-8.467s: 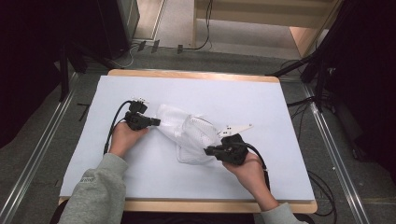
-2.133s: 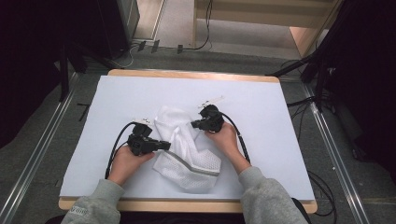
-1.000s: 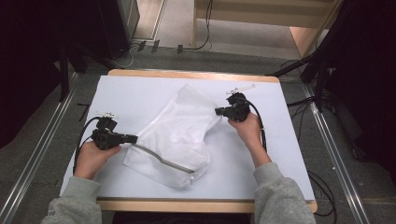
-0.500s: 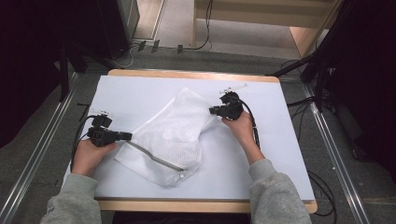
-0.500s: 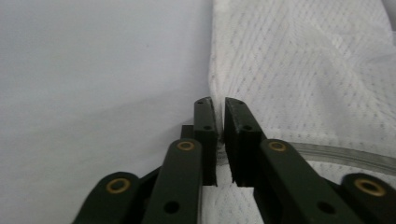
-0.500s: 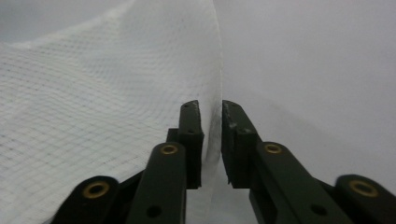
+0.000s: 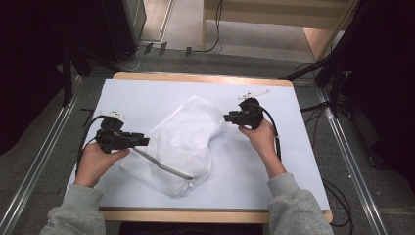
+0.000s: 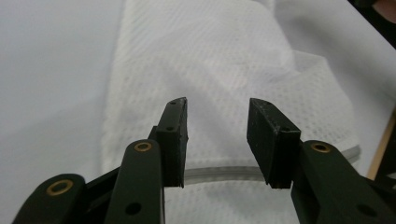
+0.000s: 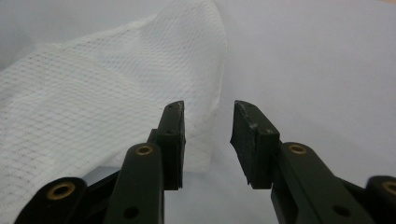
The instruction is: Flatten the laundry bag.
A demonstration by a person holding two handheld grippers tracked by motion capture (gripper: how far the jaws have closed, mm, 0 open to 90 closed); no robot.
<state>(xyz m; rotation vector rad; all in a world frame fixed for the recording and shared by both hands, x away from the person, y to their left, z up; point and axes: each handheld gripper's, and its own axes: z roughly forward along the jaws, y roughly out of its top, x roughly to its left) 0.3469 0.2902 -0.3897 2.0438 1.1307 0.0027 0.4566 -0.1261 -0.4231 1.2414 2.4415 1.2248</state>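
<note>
A white mesh bag (image 7: 183, 139) with a grey zipper strip (image 7: 161, 166) lies slack on the white table cover (image 7: 298, 161). My left gripper (image 7: 145, 141) hovers at the bag's left edge, pointing right. Its jaws have just been opening and now stand apart, pressing on nothing. In the left gripper view the left gripper (image 8: 217, 105) looks over the mesh bag (image 8: 205, 60), with the zipper strip (image 8: 219, 172) below the gap. My right gripper (image 7: 226, 117) sits at the bag's far right corner. Its jaws have also just been opening, and in the right gripper view the right gripper (image 9: 208, 109) is open, with the mesh bag (image 9: 93, 93) just ahead.
A small white strip (image 7: 254, 94) lies on the cover behind my right gripper. The table's wooden edge (image 7: 205, 78) runs along the far side. Metal rails (image 7: 352, 161) and cables lie on the floor beside the table.
Both grippers have opened and let go of the mesh bag. It was stretched between them and now lies slack on the cover. The left gripper has shifted slightly right.
</note>
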